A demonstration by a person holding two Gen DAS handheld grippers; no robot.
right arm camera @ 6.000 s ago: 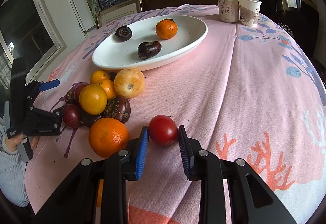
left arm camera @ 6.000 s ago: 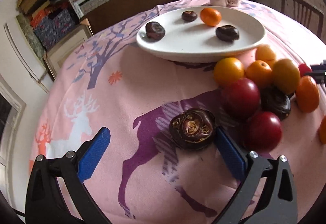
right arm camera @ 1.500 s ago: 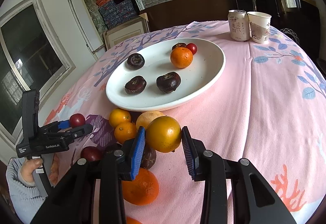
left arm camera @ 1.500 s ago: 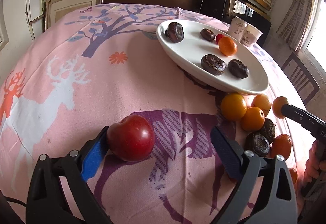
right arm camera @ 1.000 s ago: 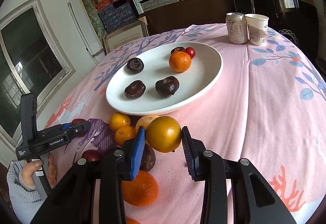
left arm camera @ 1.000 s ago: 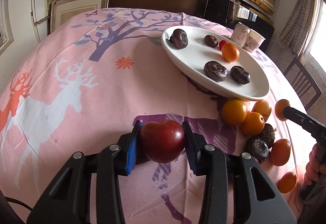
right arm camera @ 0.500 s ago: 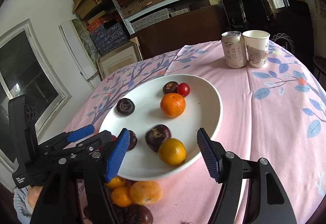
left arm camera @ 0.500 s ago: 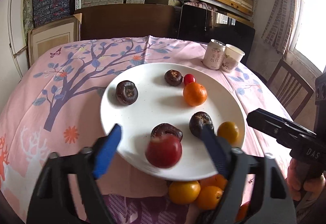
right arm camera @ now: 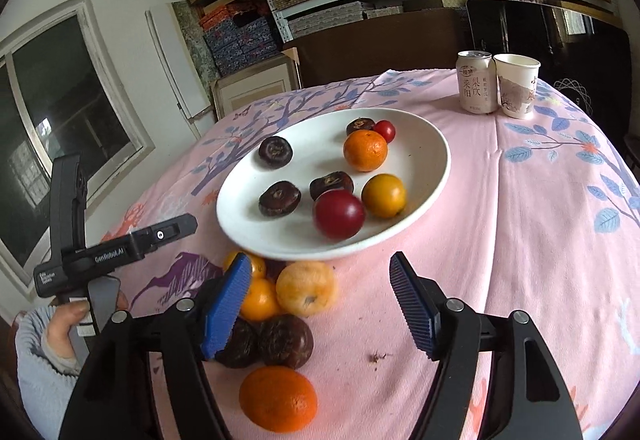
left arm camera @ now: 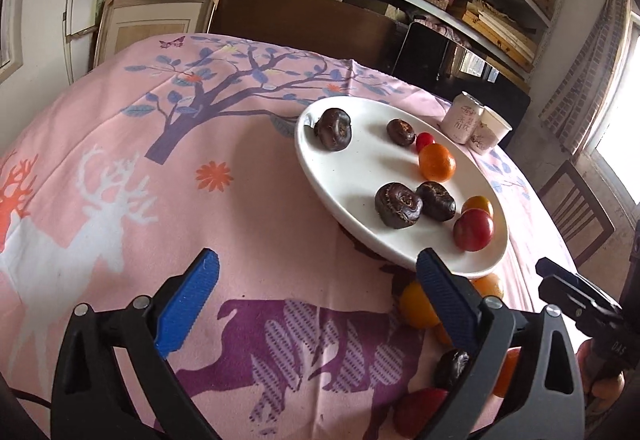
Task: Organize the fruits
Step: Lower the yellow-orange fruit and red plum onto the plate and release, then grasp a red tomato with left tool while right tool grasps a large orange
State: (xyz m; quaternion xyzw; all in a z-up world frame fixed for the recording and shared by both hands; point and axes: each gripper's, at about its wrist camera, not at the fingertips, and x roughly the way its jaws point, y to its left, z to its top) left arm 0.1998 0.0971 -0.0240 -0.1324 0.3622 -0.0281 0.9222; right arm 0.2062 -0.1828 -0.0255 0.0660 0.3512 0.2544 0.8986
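Observation:
A white plate (right arm camera: pixel 434 156) (left arm camera: pixel 352 192) on the pink tablecloth holds several dark fruits, an orange (right arm camera: pixel 365 150), a small red fruit (right arm camera: pixel 385 130), a yellow-orange fruit (right arm camera: pixel 384 195) and a red plum (right arm camera: pixel 339 214) (left arm camera: pixel 473 229). Loose fruits lie in a pile in front of the plate: a pale orange (right arm camera: pixel 306 287), dark fruits (right arm camera: pixel 285 341) and a big orange (right arm camera: pixel 278 398). My left gripper (left arm camera: pixel 316 304) is open and empty, back from the plate's near rim. My right gripper (right arm camera: pixel 320 304) is open and empty above the pile.
A drink can (right arm camera: pixel 475 81) and a paper cup (right arm camera: pixel 516 85) stand at the table's far side. A wooden chair (left arm camera: pixel 576 216) stands past the table's right edge. Shelves with boxes line the back wall.
Both grippers have pulled back from the plate, open and empty. The red plum and the yellow-orange fruit now rest on the plate.

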